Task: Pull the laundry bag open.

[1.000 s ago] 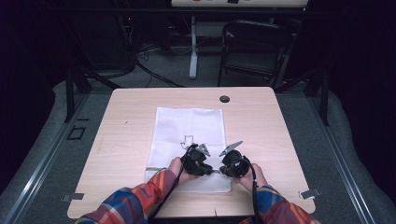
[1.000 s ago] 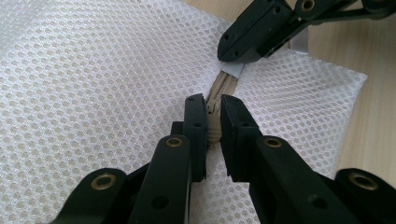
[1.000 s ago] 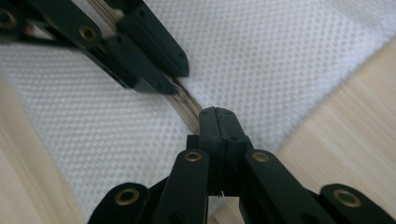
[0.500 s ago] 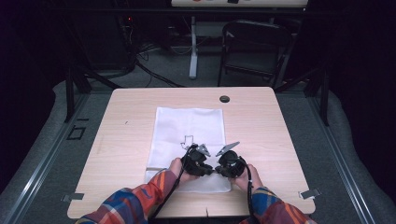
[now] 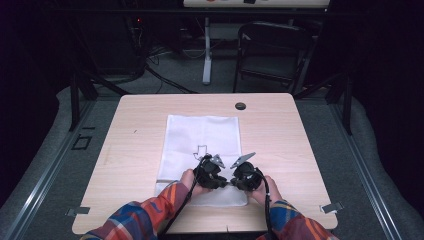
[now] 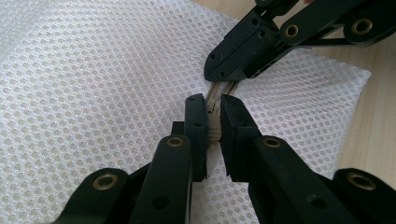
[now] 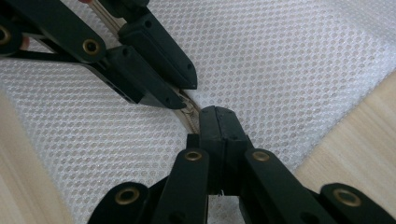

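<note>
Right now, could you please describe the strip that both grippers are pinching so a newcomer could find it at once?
On the wooden table lies a white mesh bag. At its near end, the left gripper and right gripper meet on a zipper strip. It is the one beige, toothed band among white netting.

No readable text, label, brand or number stands on the white mesh bag or the tabletop.

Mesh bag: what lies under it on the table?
The white mesh bag lies flat on the wooden table, bare wood around it. Both grippers' jaws pinch its zipper strip near the front edge. Anything beneath the mesh is hidden.
</note>
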